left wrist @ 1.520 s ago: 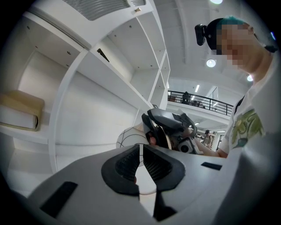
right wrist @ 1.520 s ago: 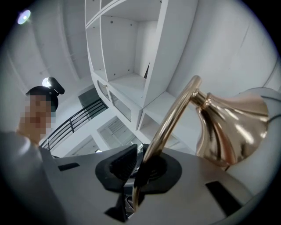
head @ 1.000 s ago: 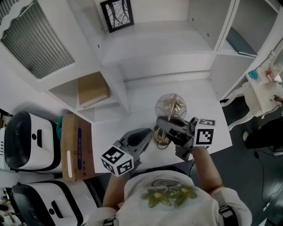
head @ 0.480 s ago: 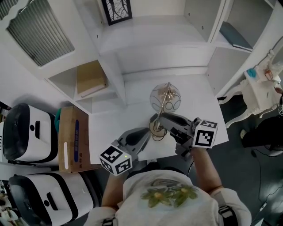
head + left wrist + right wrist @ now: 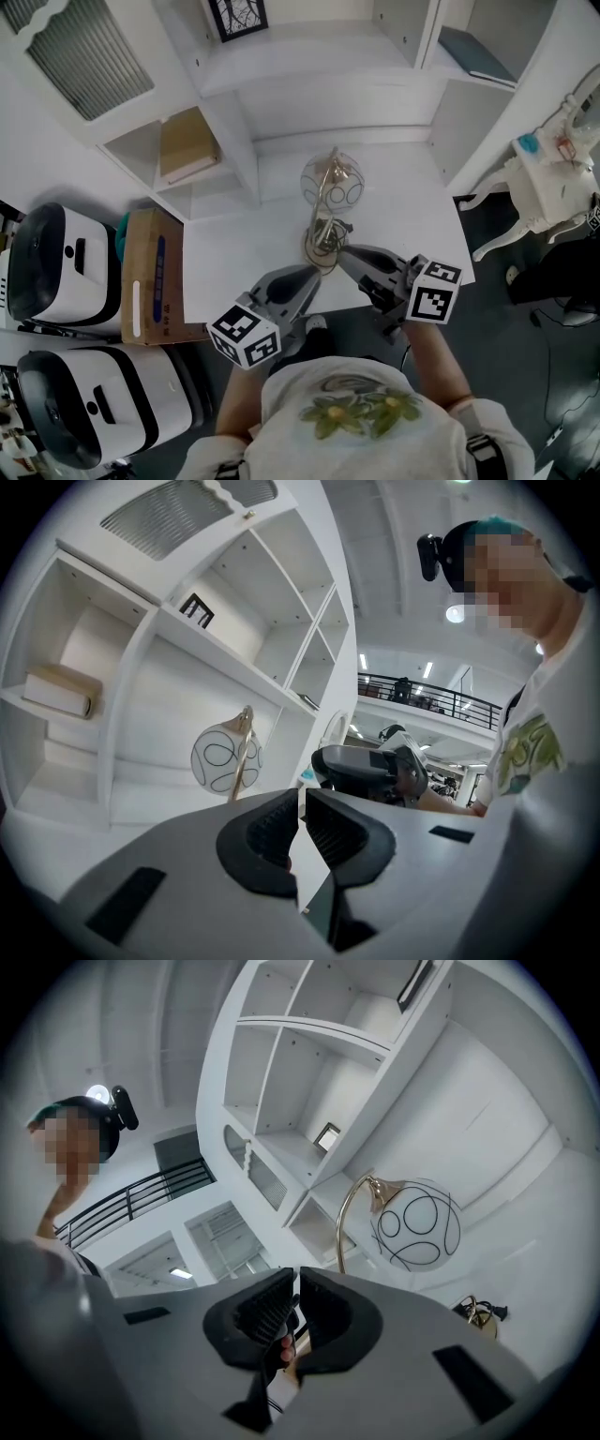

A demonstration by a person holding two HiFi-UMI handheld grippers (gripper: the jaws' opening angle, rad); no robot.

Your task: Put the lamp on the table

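The lamp (image 5: 324,214) stands upright on the white table (image 5: 398,206), close to the near edge. The left gripper (image 5: 311,274) and the right gripper (image 5: 347,255) wait beside its base, jaws pressed together and empty, so I judge the lamp stands free

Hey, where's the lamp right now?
In the head view, the lamp stands mid-picture on the white table, just beyond the tips of the left gripper and right gripper, in front of the shelf unit.

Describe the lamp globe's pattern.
White lamp globe with thin black loops and circles; best in the right gripper view.
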